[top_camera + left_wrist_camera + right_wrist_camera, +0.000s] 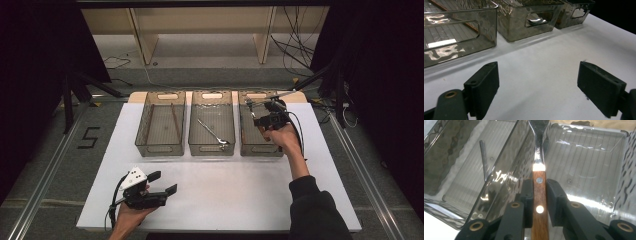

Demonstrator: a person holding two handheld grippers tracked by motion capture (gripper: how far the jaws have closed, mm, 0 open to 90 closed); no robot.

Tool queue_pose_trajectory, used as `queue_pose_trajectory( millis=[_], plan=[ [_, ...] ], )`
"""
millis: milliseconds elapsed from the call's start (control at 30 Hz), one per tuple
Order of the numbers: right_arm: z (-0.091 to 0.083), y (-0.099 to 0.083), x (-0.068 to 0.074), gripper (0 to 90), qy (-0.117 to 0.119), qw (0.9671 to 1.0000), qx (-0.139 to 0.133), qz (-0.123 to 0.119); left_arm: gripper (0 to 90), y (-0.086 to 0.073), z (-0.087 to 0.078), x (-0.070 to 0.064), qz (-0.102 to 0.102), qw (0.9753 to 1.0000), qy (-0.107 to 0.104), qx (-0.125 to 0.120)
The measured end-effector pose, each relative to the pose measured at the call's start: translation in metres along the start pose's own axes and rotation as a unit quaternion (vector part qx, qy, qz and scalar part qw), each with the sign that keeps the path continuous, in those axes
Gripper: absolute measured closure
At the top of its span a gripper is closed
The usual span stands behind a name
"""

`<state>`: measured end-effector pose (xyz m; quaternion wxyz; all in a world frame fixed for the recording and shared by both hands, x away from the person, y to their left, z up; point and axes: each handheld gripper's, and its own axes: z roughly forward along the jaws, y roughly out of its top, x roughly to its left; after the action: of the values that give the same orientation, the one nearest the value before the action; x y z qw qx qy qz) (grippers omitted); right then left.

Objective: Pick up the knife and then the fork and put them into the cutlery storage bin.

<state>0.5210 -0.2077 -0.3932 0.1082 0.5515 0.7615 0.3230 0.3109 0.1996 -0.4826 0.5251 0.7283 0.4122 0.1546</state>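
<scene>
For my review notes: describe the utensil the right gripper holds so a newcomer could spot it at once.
On the white table stand three clear bins; the right gripper hovers over the right bin. Clamped in it is a wooden-handled utensil with rivets and a metal neck, unlike the all-metal utensil in the middle bin.

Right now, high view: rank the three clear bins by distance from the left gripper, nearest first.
1. Left bin, directly ahead of the left gripper, at the row's left end.
2. Middle bin, ahead and toward the right, with a metal utensil lying in it.
3. Right bin, at the far right end, where the right gripper holds a wooden-handled utensil over it.
</scene>
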Motion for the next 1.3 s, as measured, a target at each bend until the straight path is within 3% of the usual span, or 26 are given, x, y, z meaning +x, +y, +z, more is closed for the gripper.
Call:
queue_pose_trajectory(
  millis=[300,433,500,867,1300],
  plan=[
    [0.007,0.003,-0.001,76.6,-0.006,0.9999,0.007,0.006,17.6,0.000,0.000,0.000,0.000,1.0000,0.000,0.000],
    [0.009,0.004,0.000,65.8,0.020,0.9998,-0.001,0.004,17.6,0.000,0.000,0.000,0.000,1.0000,0.000,0.000],
    [0.007,0.005,0.001,63.3,0.039,0.9992,-0.004,-0.003,17.6,0.000,0.000,0.000,0.000,1.0000,0.000,0.000],
    [-0.010,0.001,0.009,53.1,0.057,0.9979,-0.010,-0.029,17.6,0.000,0.000,0.000,0.002,1.0000,0.000,0.002],
    [-0.034,-0.026,0.025,41.2,0.083,0.9930,-0.053,-0.066,17.5,0.000,0.000,0.000,0.000,1.0000,0.001,0.001]
  ],
)
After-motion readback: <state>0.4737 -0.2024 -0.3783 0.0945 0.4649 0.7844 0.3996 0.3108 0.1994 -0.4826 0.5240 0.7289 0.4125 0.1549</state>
